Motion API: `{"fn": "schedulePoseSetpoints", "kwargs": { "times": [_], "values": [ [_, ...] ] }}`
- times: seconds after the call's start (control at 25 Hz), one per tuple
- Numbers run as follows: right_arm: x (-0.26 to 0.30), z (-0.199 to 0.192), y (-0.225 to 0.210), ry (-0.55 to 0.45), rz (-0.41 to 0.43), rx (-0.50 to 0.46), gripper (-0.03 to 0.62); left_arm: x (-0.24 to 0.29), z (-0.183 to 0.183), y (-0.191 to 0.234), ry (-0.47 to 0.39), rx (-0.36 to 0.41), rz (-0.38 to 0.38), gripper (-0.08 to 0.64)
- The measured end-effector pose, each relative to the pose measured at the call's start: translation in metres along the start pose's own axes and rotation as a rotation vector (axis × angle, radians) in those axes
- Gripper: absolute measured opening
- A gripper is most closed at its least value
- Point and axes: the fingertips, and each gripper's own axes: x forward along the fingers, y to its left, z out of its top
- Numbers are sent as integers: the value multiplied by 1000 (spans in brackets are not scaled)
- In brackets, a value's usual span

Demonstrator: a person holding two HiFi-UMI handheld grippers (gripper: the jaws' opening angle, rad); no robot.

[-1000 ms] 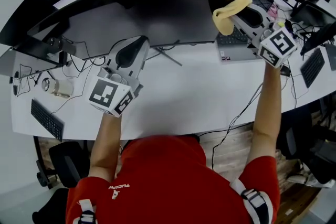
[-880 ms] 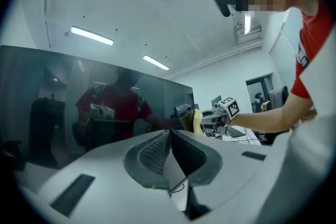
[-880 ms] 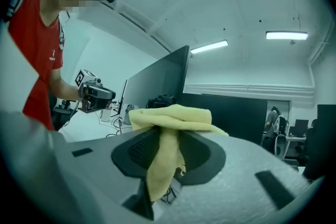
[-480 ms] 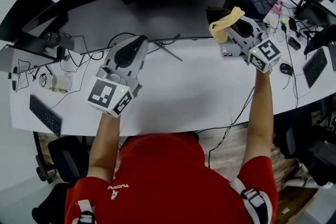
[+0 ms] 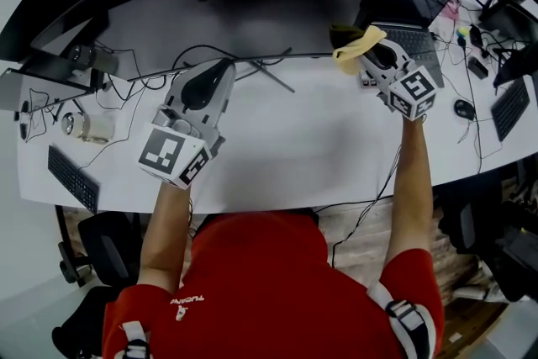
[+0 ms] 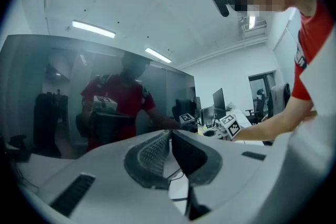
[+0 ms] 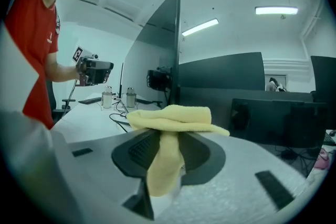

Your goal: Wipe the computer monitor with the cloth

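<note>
The wide curved monitor (image 5: pixel 252 13) spans the back of the white desk (image 5: pixel 319 155), its screen dark; it fills the left gripper view as a reflective screen (image 6: pixel 79 97). A yellow cloth (image 5: pixel 357 46) is pinched in my right gripper (image 5: pixel 372 55), close to the screen's lower right corner. In the right gripper view the cloth (image 7: pixel 170 118) drapes over both jaws, and the gripper (image 7: pixel 167 139) is shut on it with the monitor's edge (image 7: pixel 176 44) ahead. My left gripper (image 5: pixel 220 70) hovers over the desk below the screen's middle, its jaws (image 6: pixel 169 136) shut and empty.
A thin stand leg (image 5: pixel 273 78) and cables (image 5: pixel 160 80) lie under the monitor. A laptop (image 5: pixel 416 25) sits behind the right gripper, with a mouse (image 5: pixel 462 108) and a keyboard (image 5: pixel 510 107) further right. Two small jars (image 5: pixel 84 130) and another keyboard (image 5: pixel 71 181) are at the left.
The right gripper has carried the cloth leftward, from beside the laptop to the screen's lower right corner. The left gripper has hardly moved.
</note>
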Motion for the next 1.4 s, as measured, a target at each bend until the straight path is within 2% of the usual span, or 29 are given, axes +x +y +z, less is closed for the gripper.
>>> {"fn": "schedulePoseSetpoints", "kwargs": {
  "times": [0.28, 0.44, 0.88, 1.12, 1.4],
  "values": [
    [10, -35, 3, 47, -14, 63, 120, -4, -6, 6, 18, 1, 5, 17],
    [13, -51, 3, 49, -35, 134, 121, -5, -10, 7, 27, 0, 4, 17],
    [18, -69, 8, -15, -83, 414, 143, -13, -18, 17, 32, -15, 3, 17],
    [20, -75, 10, -64, -126, 641, 143, -16, -23, 23, 35, -29, 6, 17],
    [29, -72, 21, -192, -149, 839, 143, -25, -28, 34, 27, -45, 9, 17]
  ]
}}
